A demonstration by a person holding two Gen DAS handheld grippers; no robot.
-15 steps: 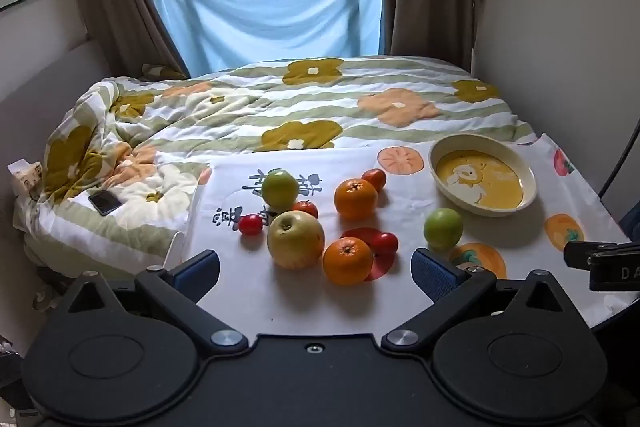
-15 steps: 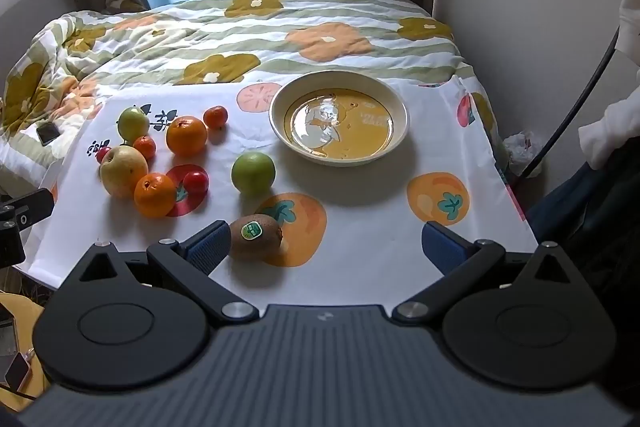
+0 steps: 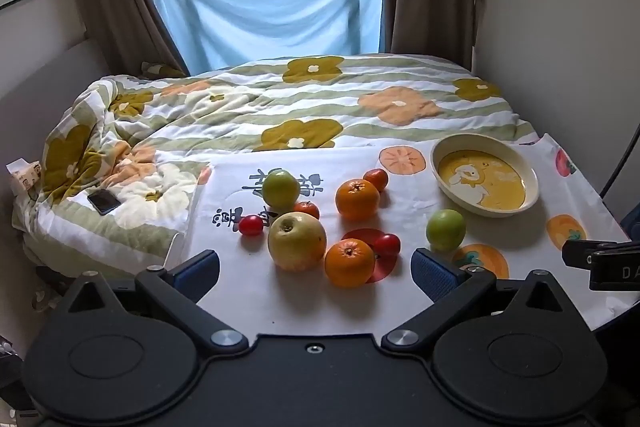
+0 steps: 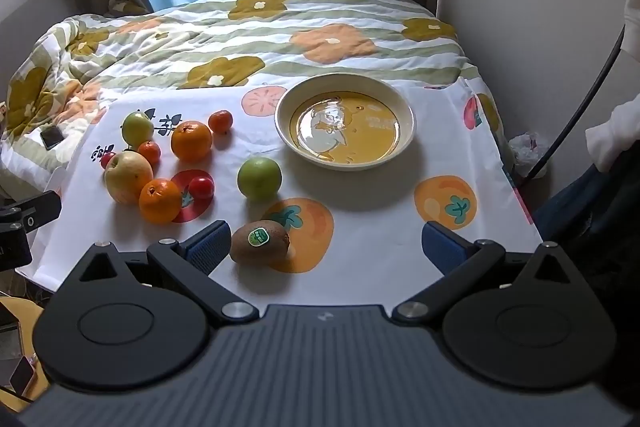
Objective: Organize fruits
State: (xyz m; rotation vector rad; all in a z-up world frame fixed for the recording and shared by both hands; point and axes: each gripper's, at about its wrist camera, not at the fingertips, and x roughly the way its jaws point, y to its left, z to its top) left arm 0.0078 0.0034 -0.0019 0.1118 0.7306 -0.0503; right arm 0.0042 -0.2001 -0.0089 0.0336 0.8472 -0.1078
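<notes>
Fruit lies on a white printed cloth (image 4: 360, 259): a big yellow apple (image 3: 297, 241), two oranges (image 3: 349, 262) (image 3: 357, 199), two green apples (image 3: 445, 230) (image 3: 281, 188), small red tomatoes (image 3: 387, 243) and a kiwi (image 4: 260, 241) with a sticker. A cream bowl (image 4: 404, 115) with a yellow inside stands empty at the back right. My left gripper (image 3: 316, 267) is open, just short of the yellow apple and near orange. My right gripper (image 4: 326, 247) is open, its left finger (image 4: 208, 247) next to the kiwi.
The cloth lies on a bed with a flowered quilt (image 3: 280, 107). A phone (image 3: 104, 201) rests on the quilt at the left. Walls close in on the right; curtains and a window stand behind. The cloth's front edge is near both grippers.
Both grippers have held almost still. No fruit has moved.
</notes>
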